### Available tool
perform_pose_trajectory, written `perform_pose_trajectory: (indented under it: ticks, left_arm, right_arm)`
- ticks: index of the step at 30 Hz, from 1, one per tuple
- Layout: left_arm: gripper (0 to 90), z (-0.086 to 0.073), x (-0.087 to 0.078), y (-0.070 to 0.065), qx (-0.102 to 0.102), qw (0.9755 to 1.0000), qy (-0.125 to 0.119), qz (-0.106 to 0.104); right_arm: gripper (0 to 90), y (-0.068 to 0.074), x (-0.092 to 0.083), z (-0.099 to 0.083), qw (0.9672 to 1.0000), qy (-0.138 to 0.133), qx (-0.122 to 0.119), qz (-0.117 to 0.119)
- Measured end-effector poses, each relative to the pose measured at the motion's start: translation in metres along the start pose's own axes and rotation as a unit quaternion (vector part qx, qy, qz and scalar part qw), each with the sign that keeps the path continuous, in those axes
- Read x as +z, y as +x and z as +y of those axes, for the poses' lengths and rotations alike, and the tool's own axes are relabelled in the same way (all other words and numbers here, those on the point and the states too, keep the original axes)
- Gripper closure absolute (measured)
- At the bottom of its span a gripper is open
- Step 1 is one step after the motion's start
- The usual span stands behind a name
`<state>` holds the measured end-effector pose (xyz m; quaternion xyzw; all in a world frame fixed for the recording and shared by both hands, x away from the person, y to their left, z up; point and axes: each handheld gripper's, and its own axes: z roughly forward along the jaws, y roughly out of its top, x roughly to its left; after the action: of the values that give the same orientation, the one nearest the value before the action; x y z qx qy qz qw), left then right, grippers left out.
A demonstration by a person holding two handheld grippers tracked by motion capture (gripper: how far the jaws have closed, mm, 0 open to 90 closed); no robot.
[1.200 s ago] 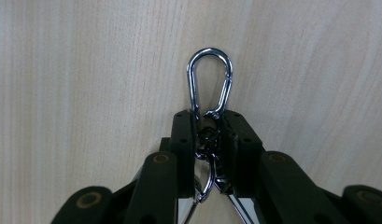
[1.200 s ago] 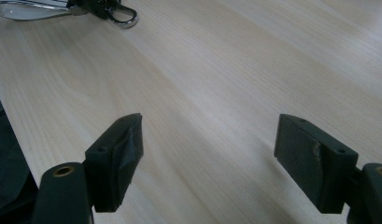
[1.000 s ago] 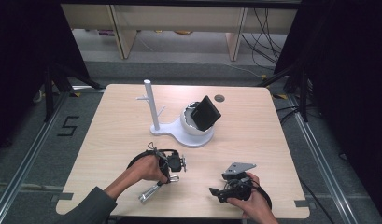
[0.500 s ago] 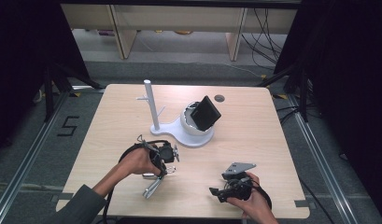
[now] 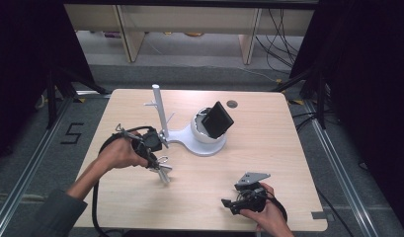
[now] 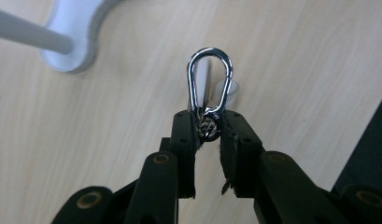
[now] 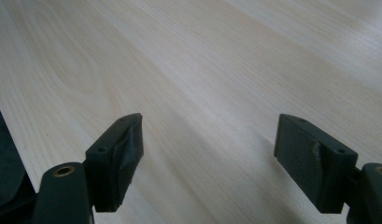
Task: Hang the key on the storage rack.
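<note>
Carabiner [image 6: 209, 81] w/ keys: silver snap clip, pinched at its small swivel end betw. jaws of left gripper [image 6: 208, 127]. Grip tight, clenched on the ring end; loop sticks out past the tips. In high view the clip and a dangling key [image 5: 162, 170] hang off left gripper [image 5: 152, 148], clear of table [image 5: 288, 148], lifted.

Long axis: runs in line w/ the jaws, loop end leading at 12 o'clock in left gripper view. So the open loop is the part that meets whatever comes first.

Stand [image 5: 162, 116]: white post w/ short side pegs, on a white base [image 5: 199, 143]. From left gripper it lies at approx. 1 o'clock in high view, just beside. In left gripper view post and base [image 6: 69, 44] sit at 10–11 o'clock, off axis.

Key relation, judged: the loop does not yet point at a peg; the hand needs to swing toward 1 o'clock and raise the loop to peg level, then thread it over. Risk: the key swings and knocks the post.

Dark box [image 5: 217, 119]: tilted in a white cup on the base, 3 o'clock of post. Not involved.

Right gripper [image 5: 234, 202]: near table edge at 5 o'clock, well apart from stand. Jaws spread wide, released, nothing betw. them; bare wood [image 7: 202, 70] ahead. Left hand much nearer, so it is the left's job.
</note>
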<state>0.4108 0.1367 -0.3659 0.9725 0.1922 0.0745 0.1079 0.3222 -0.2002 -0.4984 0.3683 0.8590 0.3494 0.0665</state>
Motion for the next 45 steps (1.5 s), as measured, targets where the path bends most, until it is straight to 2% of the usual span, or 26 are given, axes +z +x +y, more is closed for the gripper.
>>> perform_pose_trajectory:
  ticks: [4,5,9,10,12,14,15,18,20,22,28,30,32,34,37,38,39,41,43,44,45]
  left_arm:
    - [75.2,-0.004,-0.018,0.015,-0.018,0.9998,0.004,0.012]
    - [75.2,-0.006,-0.022,0.018,-0.023,0.9995,0.004,0.02]
    - [75.2,-0.012,-0.038,0.032,-0.051,0.9982,0.0,0.031]
    - [75.1,-0.013,-0.04,0.034,-0.054,0.9981,0.0,0.028]
    - [75.1,-0.017,-0.045,0.042,-0.067,0.9971,-0.008,0.035]
    - [75.2,-0.02,-0.048,0.049,-0.076,0.9962,-0.009,0.041]
    - [75.1,-0.021,-0.05,0.052,-0.081,0.9959,-0.007,0.04]
    - [75.1,-0.022,-0.053,0.059,-0.094,0.9945,-0.006,0.045]
    - [75.1,-0.022,-0.055,0.063,-0.099,0.9939,-0.007,0.048]
    - [75.1,-0.022,-0.057,0.067,-0.105,0.9931,-0.006,0.051]
    - [75.1,-0.02,-0.066,0.079,-0.124,0.9905,-0.008,0.059]
    - [75.1,-0.017,-0.07,0.084,-0.133,0.989,-0.011,0.065]
    - [75.2,-0.015,-0.071,0.087,-0.136,0.9885,-0.004,0.067]
    - [75.1,-0.012,-0.073,0.093,-0.144,0.9873,-0.011,0.066]
    - [75.1,-0.008,-0.074,0.097,-0.157,0.985,-0.023,0.069]
    - [75.1,-0.007,-0.075,0.099,-0.151,0.9858,-0.015,0.072]
    - [75.1,-0.005,-0.074,0.099,-0.157,0.9846,-0.02,0.073]
    - [75.1,-0.002,-0.075,0.1,-0.158,0.9843,-0.019,0.076]
    - [75.1,0.001,-0.077,0.102,-0.158,0.9841,-0.017,0.08]
    - [75.1,0.003,-0.077,0.102,-0.158,0.9839,-0.018,0.082]
    - [75.1,0.004,-0.078,0.103,-0.156,0.9843,-0.017,0.081]
  right_arm:
    - [25.2,0.0,0.0,0.0,1.0,0.001,0.0,0.001]
    - [25.4,0.0,0.0,0.0,1.0,0.0,0.0,0.001]
    - [25.5,0.001,0.0,0.0,1.0,0.0,0.004,0.002]
    - [25.5,0.001,0.0,0.0,1.0,0.0,0.002,0.002]
    - [25.5,0.001,0.001,0.0,1.0,-0.009,0.0,0.002]
    - [25.5,0.001,0.0,0.001,1.0,-0.002,-0.001,0.003]
    - [25.6,0.002,0.002,0.0,0.9999,-0.011,0.002,0.004]
    - [25.5,0.002,0.0,0.001,1.0,-0.002,-0.001,0.004]
    - [25.5,0.002,0.002,0.0,1.0,-0.009,0.002,0.003]
    - [25.5,0.002,0.001,0.0,1.0,0.0,-0.004,0.005]
    - [25.5,0.002,0.001,0.0,1.0,0.002,-0.001,0.006]
    - [25.5,0.002,0.002,0.0,1.0,-0.007,0.001,0.005]
    - [25.5,0.001,0.002,0.0,1.0,-0.005,-0.003,0.006]
    - [25.5,0.002,0.001,0.0,1.0,0.005,0.0,0.006]
    - [25.5,0.002,0.001,0.0,1.0,-0.001,-0.003,0.009]
    - [25.5,0.002,0.001,0.0,1.0,0.001,-0.004,0.008]
    - [25.6,0.002,0.001,0.0,1.0,0.002,-0.004,0.007]
    - [25.5,0.002,0.001,0.0,1.0,0.004,0.001,0.008]
    - [25.5,0.001,0.002,0.0,1.0,0.0,-0.005,0.009]
    - [25.5,0.003,0.001,0.0,0.9999,0.008,0.004,0.015]
    - [25.5,0.002,0.002,0.0,0.9999,0.001,-0.009,0.009]
